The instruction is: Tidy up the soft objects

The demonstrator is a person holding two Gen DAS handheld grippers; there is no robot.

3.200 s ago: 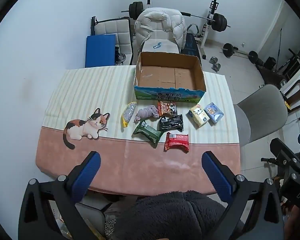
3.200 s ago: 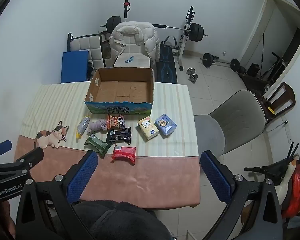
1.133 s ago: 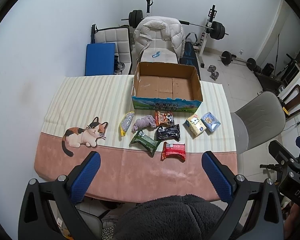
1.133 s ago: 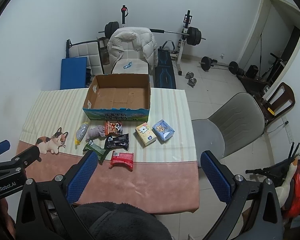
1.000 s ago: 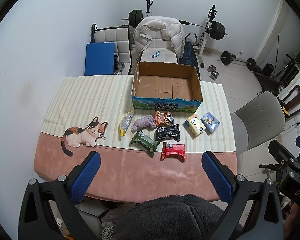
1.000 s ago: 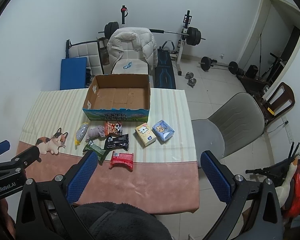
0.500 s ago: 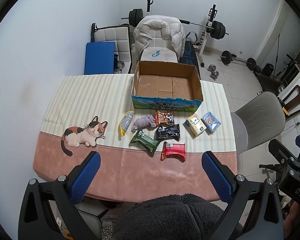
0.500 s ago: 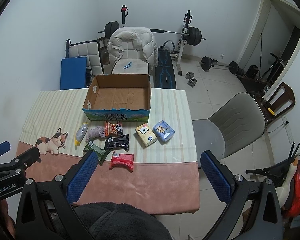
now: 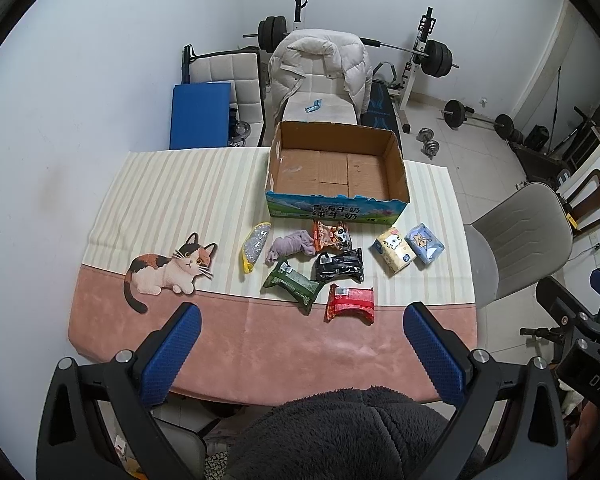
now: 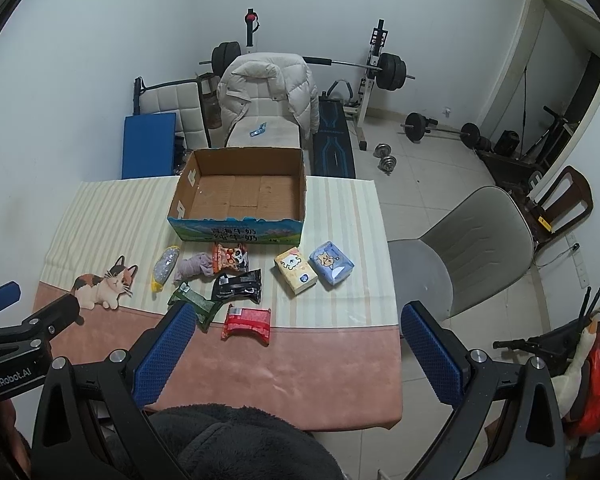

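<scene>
Both your tongs hang high over the near edge of the bench (image 9: 340,344), spread wide, holding nothing. Left tongs (image 9: 300,336) and right tongs (image 10: 294,336) both show blue pads far apart, well above the pink strip of the cloth.

Cardboard box (image 9: 336,168) sits at the far side of the bench, open top, bare inside. The soft items lie in a cluster just in front of it, none in the box:
- yellow-tipped clear pouch (image 9: 254,246), leftmost, near the printed cat (image 9: 168,272).
- grey-purple cloth (image 9: 290,245) bunched up, beside the pouch, touching the orange panda snack bag (image 9: 332,235).
- black packet (image 9: 340,266) just below the orange bag.
- green packet (image 9: 294,285) left of the black one, tilted.
- red packet (image 9: 351,303) nearest you, at the line where stripes meet pink.
- yellow tissue pack (image 9: 394,249) and blue tissue pack (image 9: 425,243) side by side at the right, touching or nearly so.

In the right wrist view the same cluster sits left of centre, red packet (image 10: 247,322) between the fingers' span, left tongs' body at the left edge. Grey chair (image 10: 468,248) stands off the bench's right side.
</scene>
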